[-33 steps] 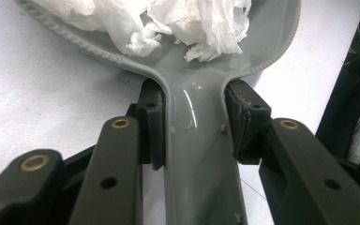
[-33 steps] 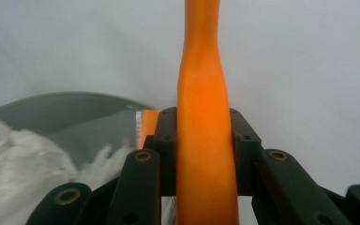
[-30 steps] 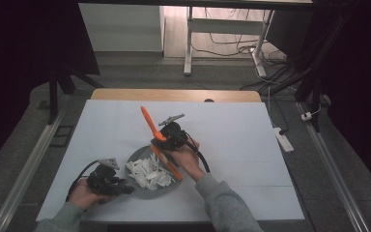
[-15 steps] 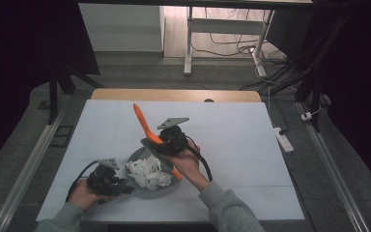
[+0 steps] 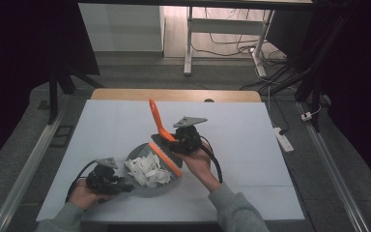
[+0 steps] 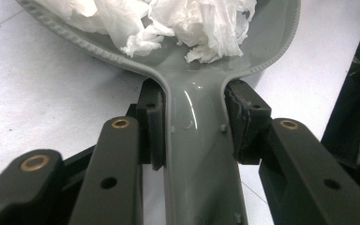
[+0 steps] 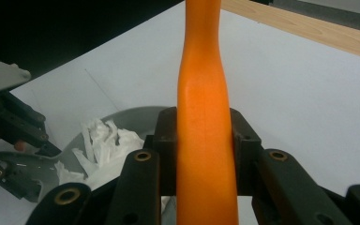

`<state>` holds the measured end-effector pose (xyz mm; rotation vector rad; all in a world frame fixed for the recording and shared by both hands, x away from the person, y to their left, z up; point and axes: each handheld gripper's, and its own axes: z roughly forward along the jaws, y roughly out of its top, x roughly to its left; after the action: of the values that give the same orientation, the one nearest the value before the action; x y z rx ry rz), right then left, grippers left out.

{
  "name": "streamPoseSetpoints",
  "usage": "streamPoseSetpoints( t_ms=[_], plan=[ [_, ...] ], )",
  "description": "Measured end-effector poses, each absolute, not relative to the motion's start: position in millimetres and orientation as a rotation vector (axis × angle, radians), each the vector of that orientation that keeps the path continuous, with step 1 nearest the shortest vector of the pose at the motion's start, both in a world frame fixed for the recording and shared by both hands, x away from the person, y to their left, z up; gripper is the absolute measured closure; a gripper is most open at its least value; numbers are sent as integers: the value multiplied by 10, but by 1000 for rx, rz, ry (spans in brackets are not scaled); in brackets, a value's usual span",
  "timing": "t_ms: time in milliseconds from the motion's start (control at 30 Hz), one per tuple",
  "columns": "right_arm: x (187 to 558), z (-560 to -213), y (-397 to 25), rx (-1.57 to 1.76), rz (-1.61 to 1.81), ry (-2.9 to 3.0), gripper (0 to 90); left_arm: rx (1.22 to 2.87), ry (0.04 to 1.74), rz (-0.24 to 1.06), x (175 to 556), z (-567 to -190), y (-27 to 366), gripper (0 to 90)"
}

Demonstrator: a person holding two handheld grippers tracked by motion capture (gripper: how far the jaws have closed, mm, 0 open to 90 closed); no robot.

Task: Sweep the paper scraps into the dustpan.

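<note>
Left gripper [image 6: 194, 129] clamps grey plastic dustpan [image 5: 140, 152] handle; right gripper [image 7: 205, 140] clamps orange-handled brush [image 5: 160, 126]. Sweeping crumpled white paper [image 5: 147, 170] deeper needs the pan held flat.

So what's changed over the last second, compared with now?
The right claw, shut on the orange brush, has swung its handle from leaning left to nearly upright, and the brush head sits at the dustpan's right edge. The left claw stays clamped on the dustpan handle, and the crumpled paper stays in the pan.
</note>
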<state>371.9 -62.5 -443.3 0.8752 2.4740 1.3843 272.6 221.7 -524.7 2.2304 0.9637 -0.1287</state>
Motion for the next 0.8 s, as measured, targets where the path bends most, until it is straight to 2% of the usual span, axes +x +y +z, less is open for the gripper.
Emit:
streamPoseSetpoints(
  t_ms=[800],
  plan=[
    [3630, -4399, -1274, 900, 1480, 2364, 699, 2144, 1015, 9, 2691, -5136, 2275, 614]
  ],
)
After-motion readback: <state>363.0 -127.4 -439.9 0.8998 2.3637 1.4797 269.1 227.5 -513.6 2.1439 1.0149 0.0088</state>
